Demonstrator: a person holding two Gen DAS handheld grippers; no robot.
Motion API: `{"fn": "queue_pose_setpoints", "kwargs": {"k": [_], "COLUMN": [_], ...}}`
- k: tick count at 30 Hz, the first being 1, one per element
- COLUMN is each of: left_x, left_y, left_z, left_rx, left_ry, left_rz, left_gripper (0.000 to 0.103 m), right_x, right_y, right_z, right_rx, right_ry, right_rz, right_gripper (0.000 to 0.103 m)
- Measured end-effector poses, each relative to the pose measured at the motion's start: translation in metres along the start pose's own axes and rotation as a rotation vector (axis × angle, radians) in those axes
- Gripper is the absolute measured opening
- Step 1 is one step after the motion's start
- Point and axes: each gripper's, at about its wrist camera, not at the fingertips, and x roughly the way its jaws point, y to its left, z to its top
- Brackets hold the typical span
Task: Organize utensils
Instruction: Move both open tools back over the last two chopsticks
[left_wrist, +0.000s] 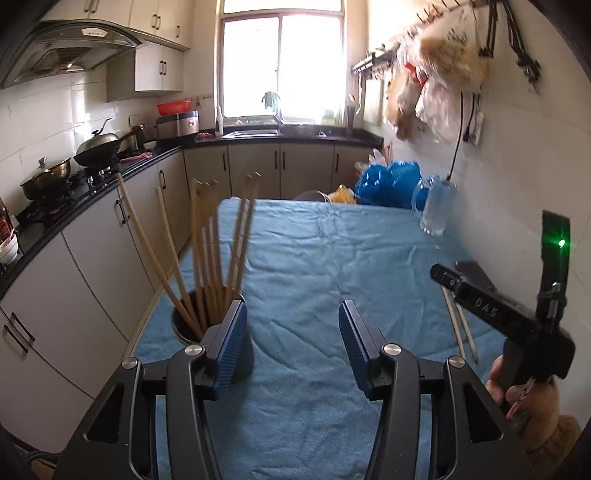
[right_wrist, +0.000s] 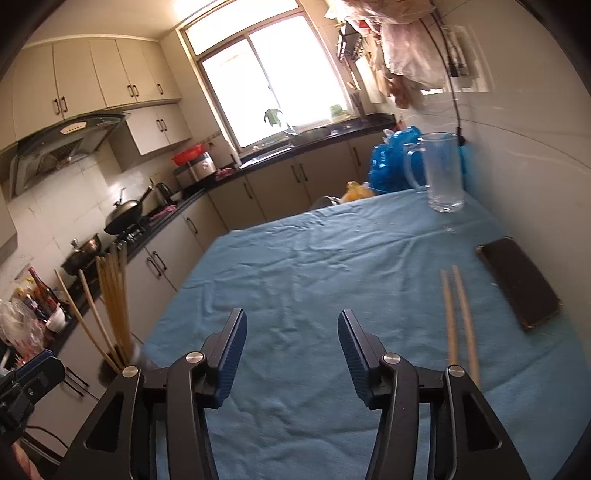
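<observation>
A dark cup (left_wrist: 180, 325) stands at the left edge of the blue tablecloth and holds several wooden chopsticks (left_wrist: 207, 251) that fan upward. My left gripper (left_wrist: 293, 325) is open just right of the cup, with nothing between its blue pads. Two loose chopsticks (right_wrist: 460, 321) lie side by side on the cloth, just right of my right gripper (right_wrist: 291, 332), which is open and empty. In the left wrist view those two chopsticks (left_wrist: 461, 332) lie under the right gripper (left_wrist: 454, 271), which a hand (left_wrist: 524, 398) holds. From the right wrist view the cup's chopsticks (right_wrist: 114, 295) show at far left.
A glass mug (right_wrist: 441, 173) stands at the table's far right, with a dark phone (right_wrist: 517, 280) nearer along the wall. A blue plastic bag (right_wrist: 395, 158) sits beyond the table. A kitchen counter with pots (left_wrist: 48, 177) runs along the left. The blue cloth (right_wrist: 295, 258) covers the table.
</observation>
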Motion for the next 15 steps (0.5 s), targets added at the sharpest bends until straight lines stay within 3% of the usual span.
{"fn": "queue_pose_setpoints", "kwargs": {"k": [15], "left_x": [0.018], "left_y": [-0.032], "left_z": [-0.016], "left_rx": [0.079], "left_ry": [0.053], "left_rz": [-0.001], "left_gripper": [0.056], "right_x": [-0.014], "right_y": [-0.070], "right_z": [-0.012], "right_rx": [0.050], "right_ry": [0.048], "right_rz": [-0.106], "right_gripper": [0.056]}}
